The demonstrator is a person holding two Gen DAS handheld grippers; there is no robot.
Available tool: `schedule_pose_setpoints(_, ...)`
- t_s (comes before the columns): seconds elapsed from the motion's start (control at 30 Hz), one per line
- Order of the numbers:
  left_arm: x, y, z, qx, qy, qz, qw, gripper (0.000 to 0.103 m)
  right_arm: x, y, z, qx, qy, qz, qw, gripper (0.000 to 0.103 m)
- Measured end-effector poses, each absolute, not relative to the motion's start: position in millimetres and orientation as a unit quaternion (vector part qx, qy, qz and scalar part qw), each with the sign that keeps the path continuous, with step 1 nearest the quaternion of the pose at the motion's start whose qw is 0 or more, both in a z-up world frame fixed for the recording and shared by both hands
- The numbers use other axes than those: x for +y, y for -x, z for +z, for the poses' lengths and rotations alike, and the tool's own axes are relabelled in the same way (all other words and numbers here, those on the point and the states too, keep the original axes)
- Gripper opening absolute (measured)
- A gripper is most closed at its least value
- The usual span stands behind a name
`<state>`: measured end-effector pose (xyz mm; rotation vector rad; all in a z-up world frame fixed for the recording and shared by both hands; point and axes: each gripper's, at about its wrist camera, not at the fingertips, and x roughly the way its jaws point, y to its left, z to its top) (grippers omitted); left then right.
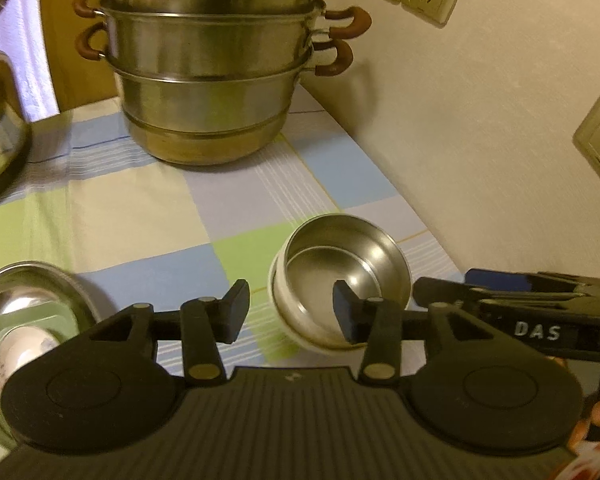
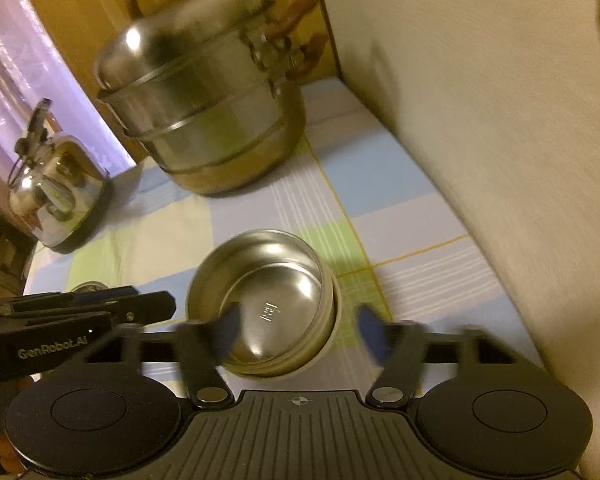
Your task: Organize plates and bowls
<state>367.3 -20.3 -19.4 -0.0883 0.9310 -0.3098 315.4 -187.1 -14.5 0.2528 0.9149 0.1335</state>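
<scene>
A small steel bowl (image 1: 336,268) nested in a white-rimmed bowl sits on the checked tablecloth near the wall; it also shows in the right wrist view (image 2: 268,296). My left gripper (image 1: 290,308) is open and empty, its right finger over the bowl's near rim. My right gripper (image 2: 300,332) is open, its fingers either side of the bowl's near part, blurred. A steel plate (image 1: 28,312) holding a white piece lies at the lower left in the left wrist view.
A large stacked steel steamer pot (image 1: 212,72) with brown handles stands at the back, also in the right wrist view (image 2: 212,112). A steel kettle (image 2: 56,196) stands to the left. The wall (image 1: 480,120) with sockets runs along the right side.
</scene>
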Motion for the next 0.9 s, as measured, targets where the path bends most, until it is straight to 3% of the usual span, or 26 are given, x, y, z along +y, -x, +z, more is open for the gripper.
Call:
schedule_pose_setpoints(0.23,-1,-319,-6,0.438,0.050,-0.125,0.889,0.056,-187,-276,-1,0.429,-0.129,0.091,0.889,0.070)
schedule_pose_setpoints(0.47,17,-261,0,0.436,0.057,-0.093,0.893,0.063,-180,-231,4,0.432,-0.122,0.115,0.886,0.070)
schedule_pose_setpoints(0.9,35,-152,-11,0.461,0.096,-0.038,0.882,0.064,-159,-157,0,0.456,-0.102,0.179,0.866,0.070)
